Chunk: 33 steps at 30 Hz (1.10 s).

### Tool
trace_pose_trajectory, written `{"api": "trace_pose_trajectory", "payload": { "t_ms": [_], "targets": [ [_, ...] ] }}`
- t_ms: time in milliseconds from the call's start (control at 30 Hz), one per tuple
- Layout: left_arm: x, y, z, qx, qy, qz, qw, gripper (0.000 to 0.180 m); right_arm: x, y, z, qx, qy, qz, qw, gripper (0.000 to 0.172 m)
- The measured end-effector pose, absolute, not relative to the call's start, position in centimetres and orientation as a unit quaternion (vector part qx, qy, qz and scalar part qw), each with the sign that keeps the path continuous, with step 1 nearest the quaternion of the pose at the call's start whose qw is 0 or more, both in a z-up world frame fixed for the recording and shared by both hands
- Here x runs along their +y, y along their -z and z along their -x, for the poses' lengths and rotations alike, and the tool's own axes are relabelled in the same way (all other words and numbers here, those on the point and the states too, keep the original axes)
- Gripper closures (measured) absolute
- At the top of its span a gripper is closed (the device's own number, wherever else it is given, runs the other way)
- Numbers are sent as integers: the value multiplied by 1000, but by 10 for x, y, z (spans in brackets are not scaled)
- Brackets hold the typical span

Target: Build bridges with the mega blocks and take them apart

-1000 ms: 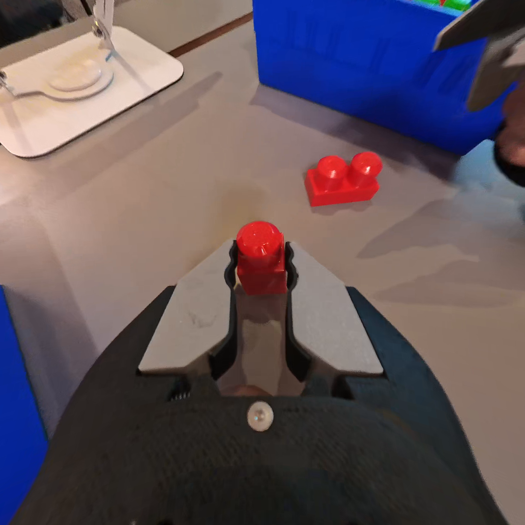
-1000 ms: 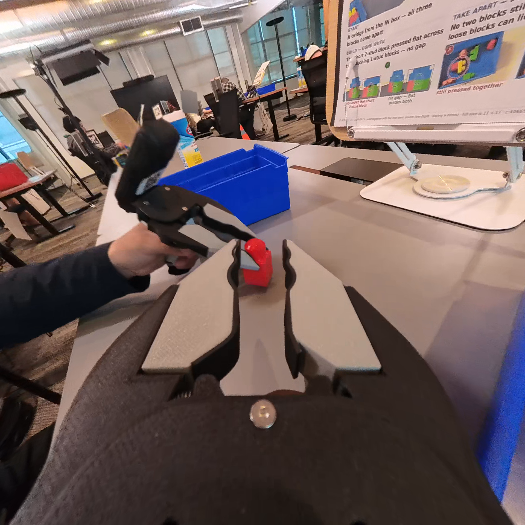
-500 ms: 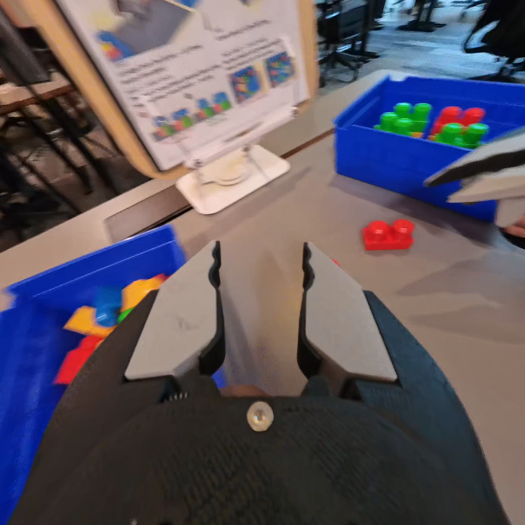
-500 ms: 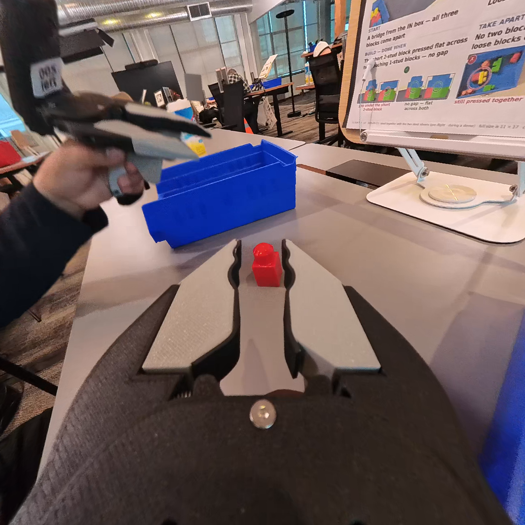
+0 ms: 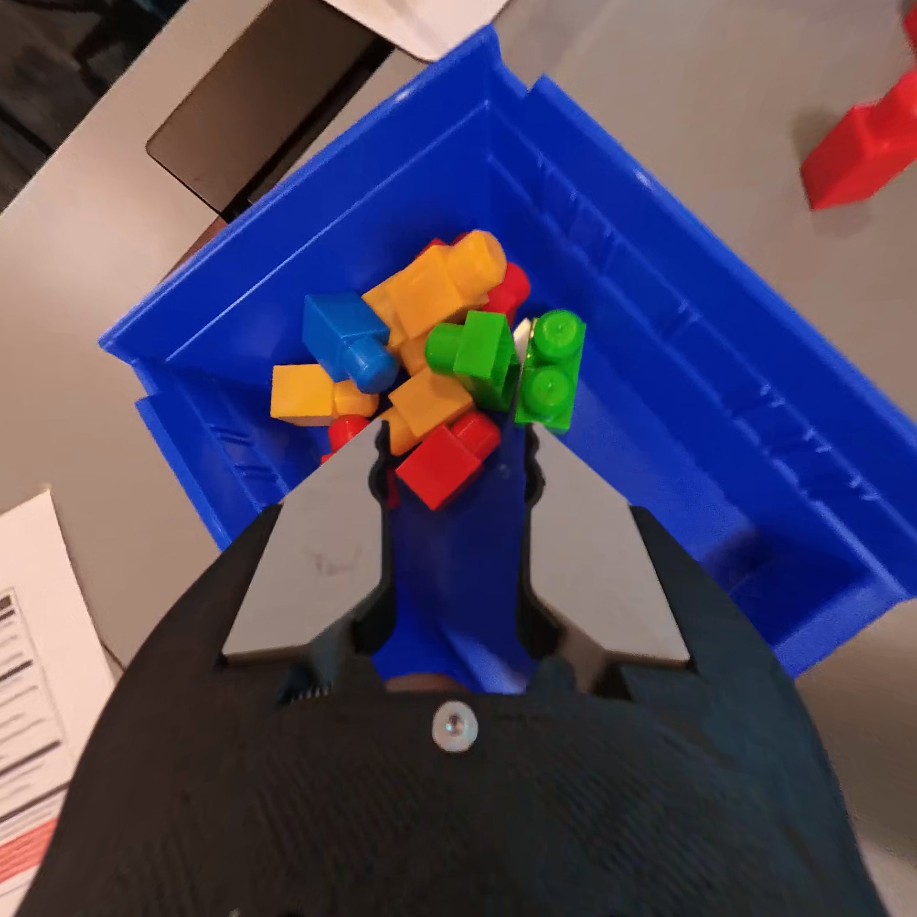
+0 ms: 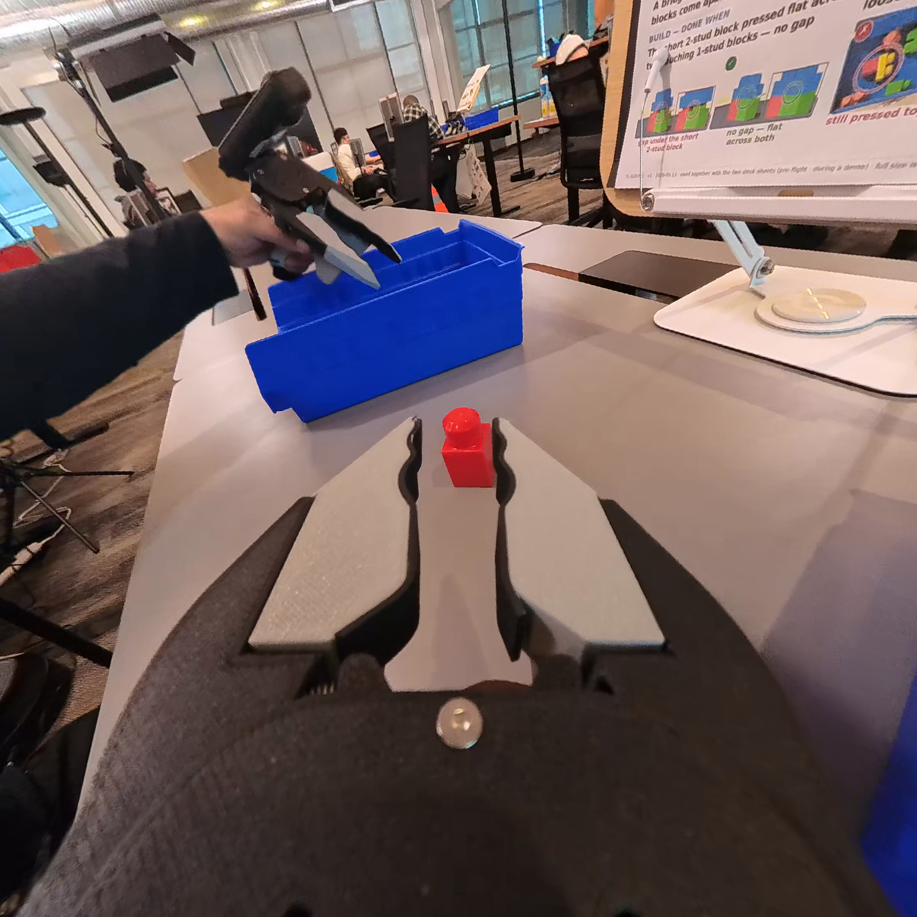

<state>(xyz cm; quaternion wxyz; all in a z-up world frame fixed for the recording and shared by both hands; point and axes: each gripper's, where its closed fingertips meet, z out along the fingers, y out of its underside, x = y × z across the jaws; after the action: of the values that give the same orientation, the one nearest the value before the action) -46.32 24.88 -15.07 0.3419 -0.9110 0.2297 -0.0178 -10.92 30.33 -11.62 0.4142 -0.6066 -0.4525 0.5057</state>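
Two grippers were at work. The left gripper [image 5: 454, 446], jaws apart and holding nothing, hung over the blue plastic bin [image 5: 645, 208] at the table's left, pointing down at a heap of loose plastic blocks. Nearest its fingertips lay a red one-stud block [image 5: 441, 469] on its side, long axis slanting across the gap. The right gripper [image 6: 456, 446] stood open around an upright red single-stud block [image 6: 467, 459] on the grey table [image 6: 694, 471], with a gap on the left side.
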Motion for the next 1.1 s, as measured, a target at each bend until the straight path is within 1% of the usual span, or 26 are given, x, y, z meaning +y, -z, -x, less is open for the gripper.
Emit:
{"api": "trace_pose_trajectory", "payload": {
  "t_ms": [67,133,233,300,400,433,467,600,633,700,900,1000,1100],
  "targets": [
    [249,161,466,265,7,914,306,128,303,118,110,-452,-509,608,409,147],
    [246,181,474,299,-17,920,251,128,302,119,111,-454,-509,609,405,147],
    [242,208,487,332,-54,927,166,122,302,122,112,-458,-503,611,404,147],
    [244,215,488,365,-75,917,141,123,302,123,113,-458,-505,612,401,147],
    [247,227,492,390,-110,909,100,117,302,124,114,-456,-510,613,396,147],
    [245,232,494,393,-119,908,80,119,302,124,114,-456,-511,613,395,147],
    [246,232,494,397,-122,906,77,134,302,124,113,-455,-512,613,395,147],
    [238,228,496,409,-148,898,68,141,303,120,111,-450,-517,611,398,147],
    [236,225,495,404,-147,900,74,143,302,120,111,-448,-520,610,396,147],
    [234,210,489,387,-142,904,115,144,300,119,111,-445,-530,609,388,147],
    [238,128,424,334,-80,872,348,146,289,113,114,-451,-546,595,380,146],
    [238,91,376,313,-43,837,447,145,280,112,116,-463,-552,582,377,143],
    [234,70,307,313,16,799,513,146,267,112,121,-486,-557,561,373,139]
  ]
}}
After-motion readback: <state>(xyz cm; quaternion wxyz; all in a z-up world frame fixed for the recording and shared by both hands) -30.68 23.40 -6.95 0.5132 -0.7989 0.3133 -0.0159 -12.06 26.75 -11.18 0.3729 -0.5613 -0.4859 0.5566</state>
